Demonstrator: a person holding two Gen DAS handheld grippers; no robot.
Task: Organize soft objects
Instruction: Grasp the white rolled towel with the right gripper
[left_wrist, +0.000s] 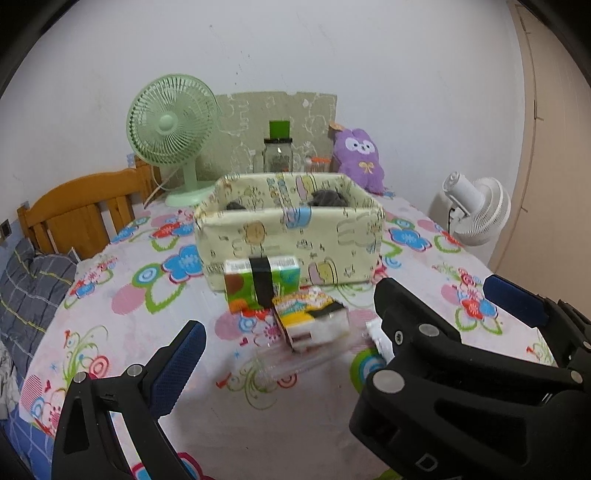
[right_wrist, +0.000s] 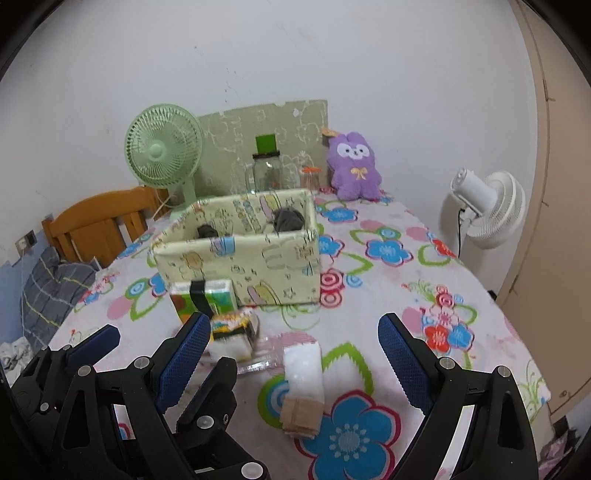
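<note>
A cream cartoon-print fabric box (left_wrist: 288, 243) (right_wrist: 240, 258) stands mid-table with dark grey soft things (right_wrist: 288, 219) inside. In front of it lie a green pack with a black band (left_wrist: 262, 280) and a colourful packet (left_wrist: 314, 321). A white soft bundle with a tan end (right_wrist: 303, 384) lies on the cloth, below and between the fingers of my right gripper (right_wrist: 293, 321), which is open wide. My left gripper (left_wrist: 291, 332) is open and empty just left of it. The two grippers overlap, and the right one's finger hides the left gripper's right finger.
A purple plush (right_wrist: 354, 166), a glass jar (right_wrist: 267, 170) and a green fan (right_wrist: 162, 151) stand at the back of the floral-cloth table (right_wrist: 388, 251). A white fan (right_wrist: 487, 206) is off the right edge, a wooden chair (left_wrist: 81, 206) and a plaid cloth (left_wrist: 29, 288) to the left.
</note>
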